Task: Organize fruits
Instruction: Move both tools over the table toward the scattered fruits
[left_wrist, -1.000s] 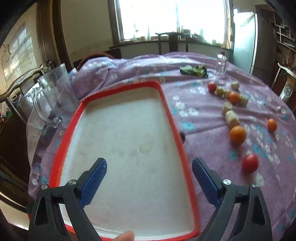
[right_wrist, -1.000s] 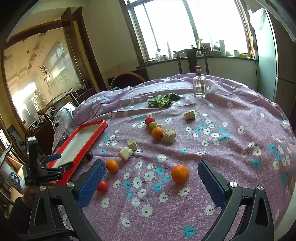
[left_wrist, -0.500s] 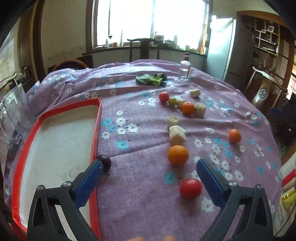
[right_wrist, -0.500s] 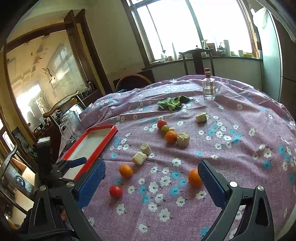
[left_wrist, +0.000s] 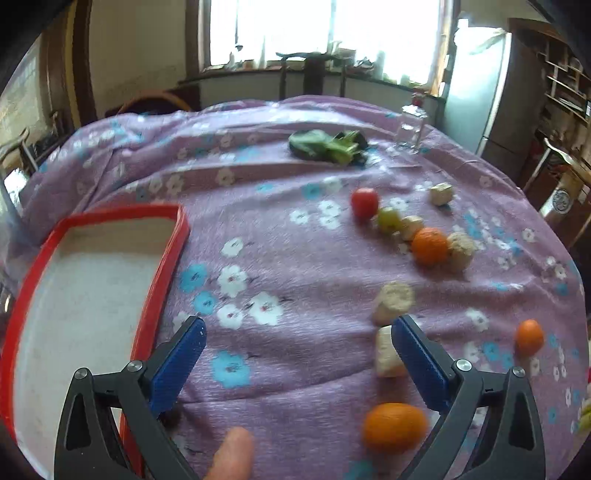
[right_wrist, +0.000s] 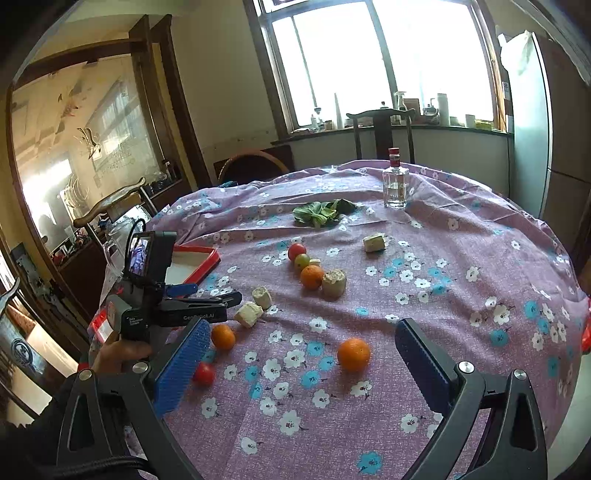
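Note:
Fruits lie scattered on the purple flowered tablecloth. In the left wrist view an orange (left_wrist: 393, 426) lies low between my fingers. A red tomato (left_wrist: 364, 202), a green fruit (left_wrist: 388, 219), another orange (left_wrist: 429, 245) and a small orange (left_wrist: 529, 336) lie farther off. My left gripper (left_wrist: 297, 363) is open and empty above the cloth, right of the red-rimmed tray (left_wrist: 162, 258). In the right wrist view my right gripper (right_wrist: 301, 365) is open and empty, with an orange (right_wrist: 353, 353) between its fingers and a tomato (right_wrist: 204, 373) by the left finger. The left gripper (right_wrist: 207, 295) shows there beside the tray (right_wrist: 201, 266).
Pale cut chunks (left_wrist: 393, 301) lie among the fruits. Green leaves (right_wrist: 321, 212) and a glass bottle (right_wrist: 395, 184) stand at the far side. Chairs ring the table, and a fridge (right_wrist: 524, 122) stands at the right.
My left gripper has swung right from over the tray to the fruits; the near orange now sits low between its fingers. My right gripper has shifted slightly toward the table.

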